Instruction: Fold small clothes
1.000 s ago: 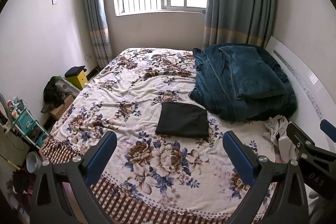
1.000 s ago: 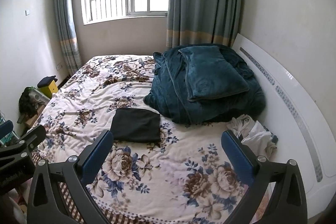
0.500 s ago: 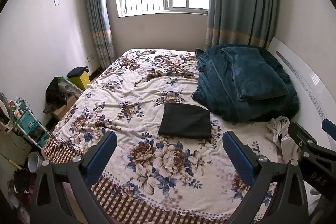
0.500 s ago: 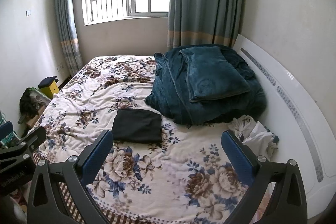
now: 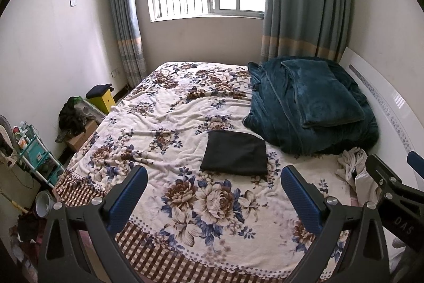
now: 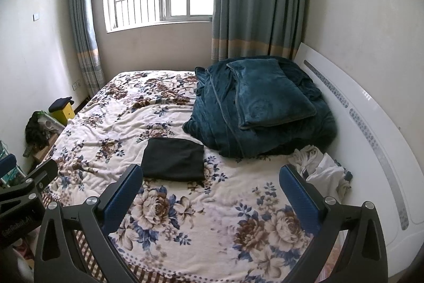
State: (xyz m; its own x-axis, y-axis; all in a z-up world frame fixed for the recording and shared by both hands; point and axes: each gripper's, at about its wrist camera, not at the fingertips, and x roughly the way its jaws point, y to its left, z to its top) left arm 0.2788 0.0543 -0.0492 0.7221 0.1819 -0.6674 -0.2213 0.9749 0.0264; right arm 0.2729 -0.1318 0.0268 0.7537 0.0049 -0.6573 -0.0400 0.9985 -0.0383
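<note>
A folded black garment (image 5: pixel 235 156) lies flat on the floral bedspread (image 5: pixel 169 123), near the middle of the bed; it also shows in the right wrist view (image 6: pixel 173 159). A crumpled pile of white clothes (image 5: pixel 352 166) lies at the bed's right side by the headboard, also in the right wrist view (image 6: pixel 323 169). My left gripper (image 5: pixel 214 187) is open and empty, held above the bed's near edge. My right gripper (image 6: pixel 211 186) is open and empty, beside it on the right. Each gripper shows at the edge of the other's view.
A heaped teal blanket with a pillow (image 5: pixel 312 105) fills the far right of the bed. A white headboard (image 6: pixel 371 139) runs along the right. On the floor at left stand a yellow stool (image 5: pixel 102 97), a cardboard box and a teal rack (image 5: pixel 34 153).
Both grippers have drawn back and risen slightly, so the bed and the black garment sit a little lower and further in view. Jaws stay open.
</note>
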